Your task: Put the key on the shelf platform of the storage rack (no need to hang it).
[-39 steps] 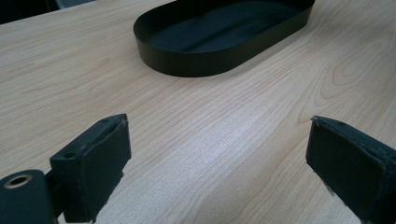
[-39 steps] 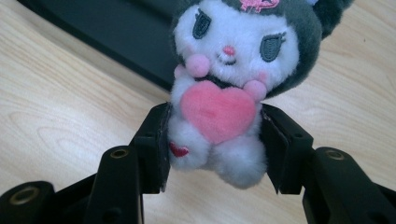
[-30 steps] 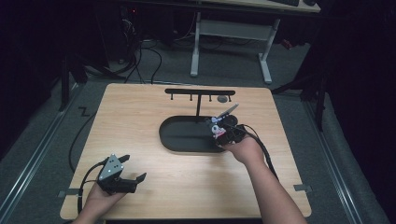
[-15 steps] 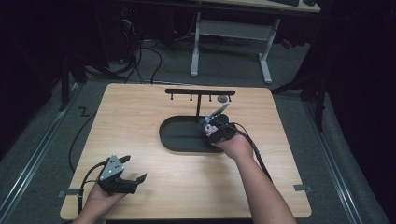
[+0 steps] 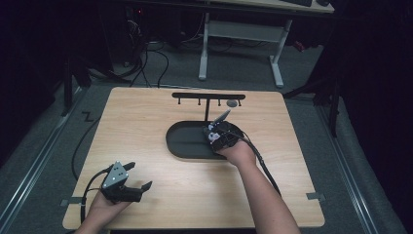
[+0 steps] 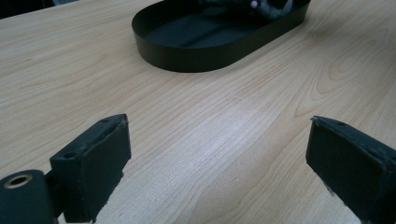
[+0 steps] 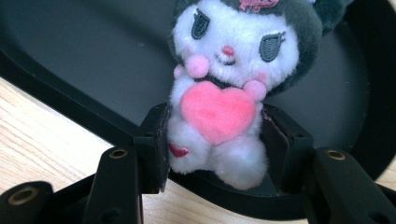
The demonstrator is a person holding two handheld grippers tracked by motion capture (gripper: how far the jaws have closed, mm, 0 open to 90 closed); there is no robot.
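right tongs [image 7: 212, 140] pinching plush toy [image 7: 224, 93] over black tray [image 7: 70, 60], face clear in right gripper view | left tongs [image 6: 219, 163] spread over counter [image 6: 210, 116] | vs 1 s ago: right hand lower, nearer tray's middle

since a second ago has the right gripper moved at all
Yes. In the high view the right gripper, shut on the plush toy, has shifted left and lower over the black tray.
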